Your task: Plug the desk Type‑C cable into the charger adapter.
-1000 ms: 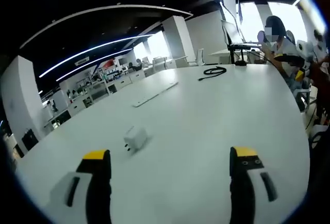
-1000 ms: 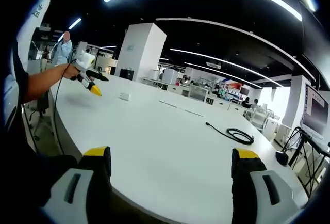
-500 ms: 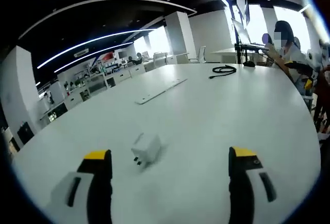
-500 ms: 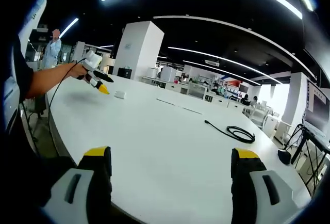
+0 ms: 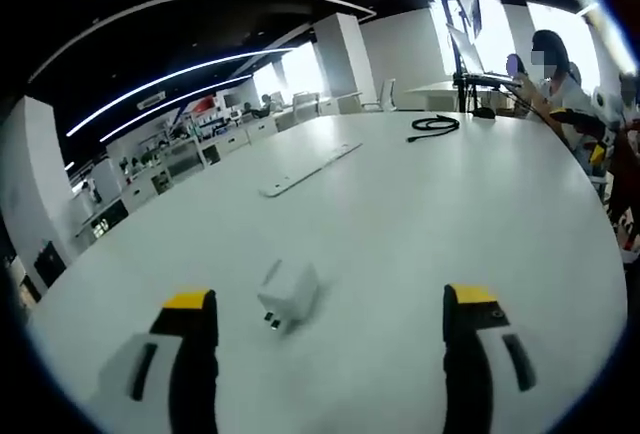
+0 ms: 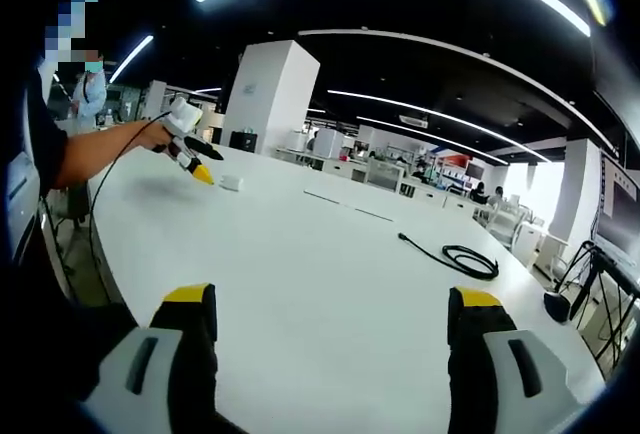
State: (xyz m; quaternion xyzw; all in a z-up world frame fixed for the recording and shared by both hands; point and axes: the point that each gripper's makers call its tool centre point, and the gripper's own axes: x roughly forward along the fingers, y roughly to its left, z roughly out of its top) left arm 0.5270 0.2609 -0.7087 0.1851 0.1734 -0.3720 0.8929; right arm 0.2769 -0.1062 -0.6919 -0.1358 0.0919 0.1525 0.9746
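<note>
Charger adapter (image 5: 287, 297) lies before left hand-held gripper (image 5: 332, 326) (jaws wide).

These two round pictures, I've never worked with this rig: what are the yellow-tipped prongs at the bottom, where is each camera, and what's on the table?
A person holds a pair of tongs in each hand, and a camera rides on each, looking forward along its two yellow-tipped prongs. In the left gripper view, the left tongs stand open and empty over the white table, with the white charger adapter lying between and just beyond the tips. The coiled black Type-C cable lies far across the table, and a long flat white strip lies between them. In the right gripper view, the right tongs are also open and empty, and the cable is ahead to the right. At the far left there, a hand brings the left tongs close to the adapter.
</note>
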